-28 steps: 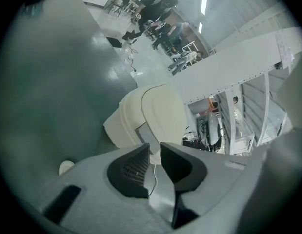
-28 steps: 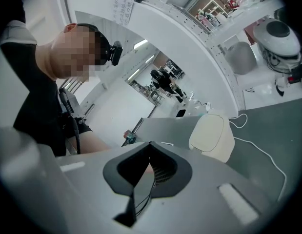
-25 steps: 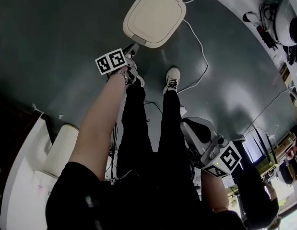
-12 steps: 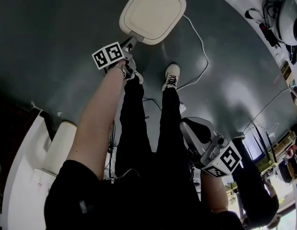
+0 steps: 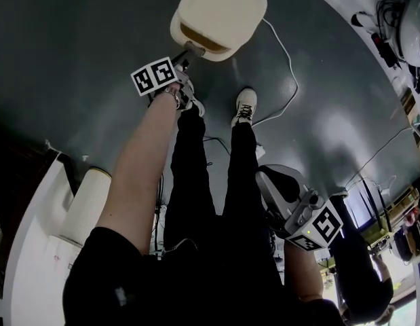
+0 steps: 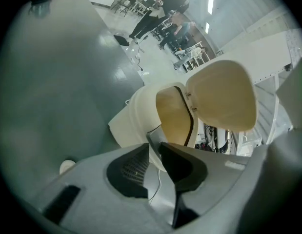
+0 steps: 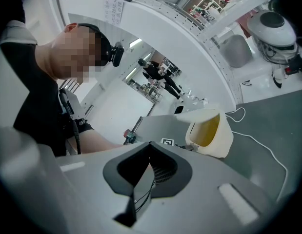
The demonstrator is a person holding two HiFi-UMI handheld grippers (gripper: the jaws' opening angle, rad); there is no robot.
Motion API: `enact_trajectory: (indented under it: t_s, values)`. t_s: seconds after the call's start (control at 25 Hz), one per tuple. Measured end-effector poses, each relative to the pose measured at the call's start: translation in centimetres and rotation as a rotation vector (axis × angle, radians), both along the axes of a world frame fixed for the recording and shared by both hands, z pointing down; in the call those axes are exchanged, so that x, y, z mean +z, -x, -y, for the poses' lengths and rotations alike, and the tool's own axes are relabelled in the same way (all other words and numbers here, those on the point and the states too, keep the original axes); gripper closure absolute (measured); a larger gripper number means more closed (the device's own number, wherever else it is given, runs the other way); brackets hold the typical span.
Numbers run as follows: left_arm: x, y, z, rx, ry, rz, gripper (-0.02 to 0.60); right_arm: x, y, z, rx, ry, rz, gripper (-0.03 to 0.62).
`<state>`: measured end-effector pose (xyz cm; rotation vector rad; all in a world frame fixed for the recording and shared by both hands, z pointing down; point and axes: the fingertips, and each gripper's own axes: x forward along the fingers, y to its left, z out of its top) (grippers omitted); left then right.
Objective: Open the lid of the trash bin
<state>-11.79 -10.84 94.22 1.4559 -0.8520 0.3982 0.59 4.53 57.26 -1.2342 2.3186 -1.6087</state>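
The cream trash bin [image 5: 220, 12] stands on the dark floor at the top of the head view. Its lid [image 6: 221, 94] is swung up and the tan inside [image 6: 171, 115] shows. My left gripper [image 5: 186, 54] reaches out on a straight arm, its shut tips right at the bin's front rim [image 6: 154, 143]. Whether they touch the rim is hidden by the jaws. My right gripper [image 5: 277, 182] hangs back by the person's hip, shut on nothing [image 7: 150, 147]. From the right gripper view the bin [image 7: 209, 133] appears small, with its lid up.
The person's legs and shoes [image 5: 243, 107] stand just behind the bin. A white cable [image 5: 285, 66] trails over the floor to the bin's right. A white bench with a cream cylinder [image 5: 87, 206] is at the left. Cluttered equipment [image 5: 406, 26] lines the right side.
The left gripper has reached forward to the bin's front edge. The lid, flat a second ago, has tipped up so that the opening shows. The right gripper has stayed put.
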Motion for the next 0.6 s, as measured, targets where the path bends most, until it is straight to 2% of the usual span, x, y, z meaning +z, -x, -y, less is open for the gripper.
enact_trajectory:
  t_s: [0.6]
  values:
    - [-0.09,0.24,-0.11,0.012,-0.015,0.006,0.499,0.08,0.66,-0.24,-0.004,-0.007,-0.001,0.586]
